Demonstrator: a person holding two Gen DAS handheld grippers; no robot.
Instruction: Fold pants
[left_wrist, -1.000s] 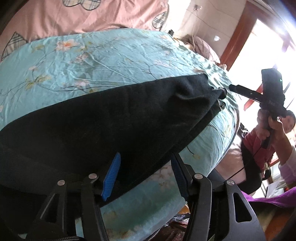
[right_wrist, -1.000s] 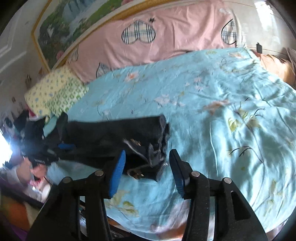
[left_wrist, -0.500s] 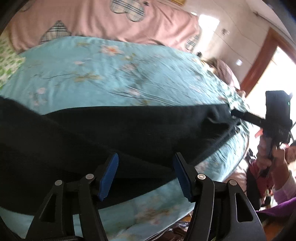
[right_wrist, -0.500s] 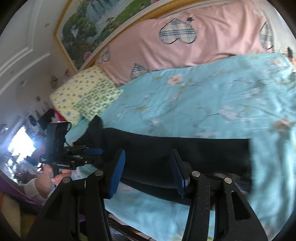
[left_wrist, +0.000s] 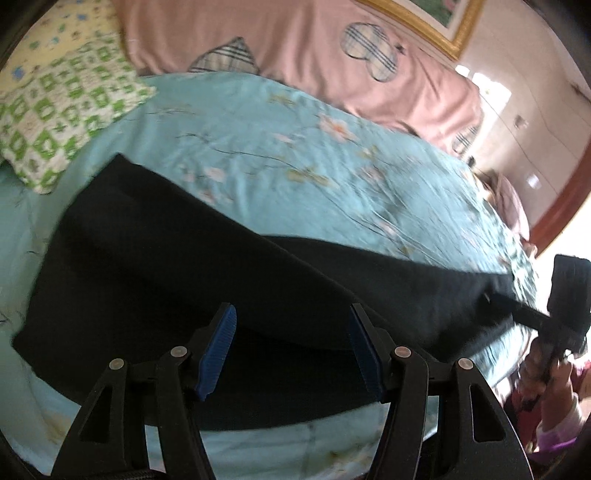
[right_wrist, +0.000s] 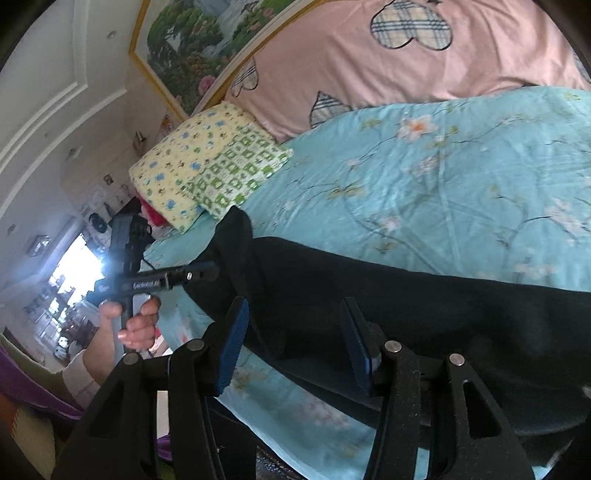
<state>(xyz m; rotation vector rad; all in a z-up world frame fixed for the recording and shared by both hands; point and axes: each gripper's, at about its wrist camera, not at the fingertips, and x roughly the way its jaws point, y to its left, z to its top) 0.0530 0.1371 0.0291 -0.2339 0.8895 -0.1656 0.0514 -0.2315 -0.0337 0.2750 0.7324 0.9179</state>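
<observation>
Black pants lie stretched lengthwise along the near edge of a bed with a turquoise floral cover. My left gripper is open and empty, its blue pads low over the middle of the dark cloth. My right gripper is open and empty above the pants. In the right wrist view the left gripper is at the pants' left end, beside the cloth. In the left wrist view the right gripper is at the right end. I cannot tell whether either touches the cloth.
A long pink pillow with plaid hearts lies along the headboard. A yellow and green patterned pillow sits at the bed's left corner, also in the right wrist view. A framed painting hangs above. The bed edge drops off just below the pants.
Both views have swung left toward the headboard and pillows. The pants now lie drawn out long and flat where a bunched waist end lay a second ago. Both grippers stay open.
</observation>
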